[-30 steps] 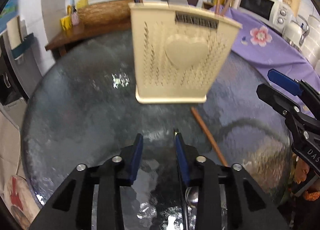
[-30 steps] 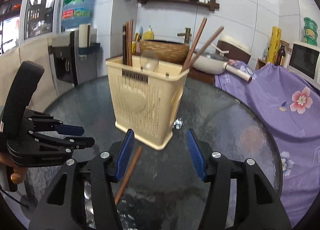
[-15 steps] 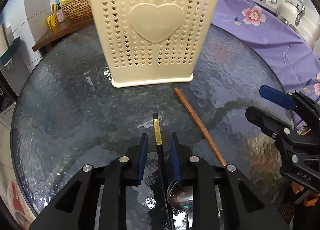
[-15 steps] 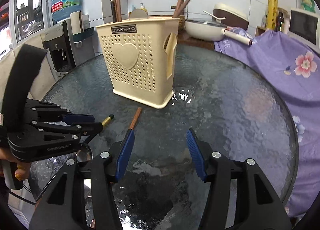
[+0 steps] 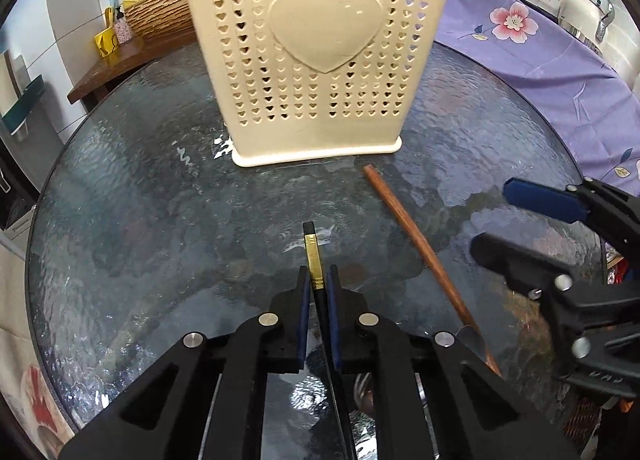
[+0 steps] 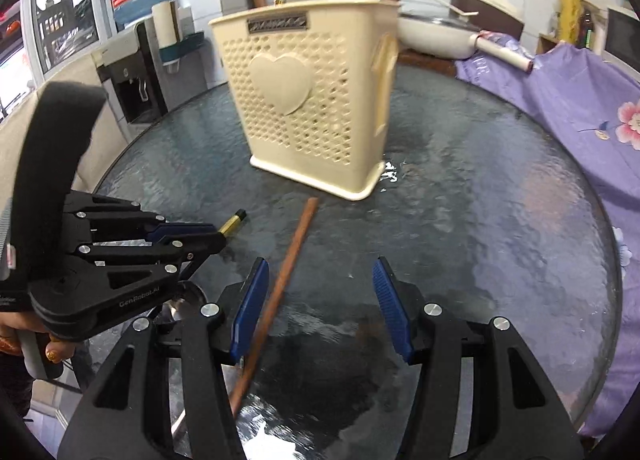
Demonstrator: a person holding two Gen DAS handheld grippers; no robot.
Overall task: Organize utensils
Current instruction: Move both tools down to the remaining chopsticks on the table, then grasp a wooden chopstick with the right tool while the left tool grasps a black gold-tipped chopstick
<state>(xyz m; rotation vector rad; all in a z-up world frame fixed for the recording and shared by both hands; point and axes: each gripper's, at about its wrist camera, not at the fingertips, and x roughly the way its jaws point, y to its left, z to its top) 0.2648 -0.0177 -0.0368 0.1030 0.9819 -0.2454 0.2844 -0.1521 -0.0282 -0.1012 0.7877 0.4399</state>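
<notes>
The black chopstick (image 5: 313, 260) is pinched on the tabletop (image 5: 140, 220) by the left gripper (image 5: 316, 280), its fingers just closed; the holder (image 5: 316, 60) stands at twelve o'clock. The right gripper (image 6: 320, 300) is kept spread. The thin stick could be twisted loose when lifted.

holder (image 5: 316, 60): cream, heart-perforated, upright on desk, chopsticks standing inside | black chopstick (image 5: 312, 256): gold band, tip toward holder | brown chopstick (image 5: 416, 240): flat on desk, diagonal, just right of black one

Spoon (image 5: 362, 388) mostly behind jaws
</notes>
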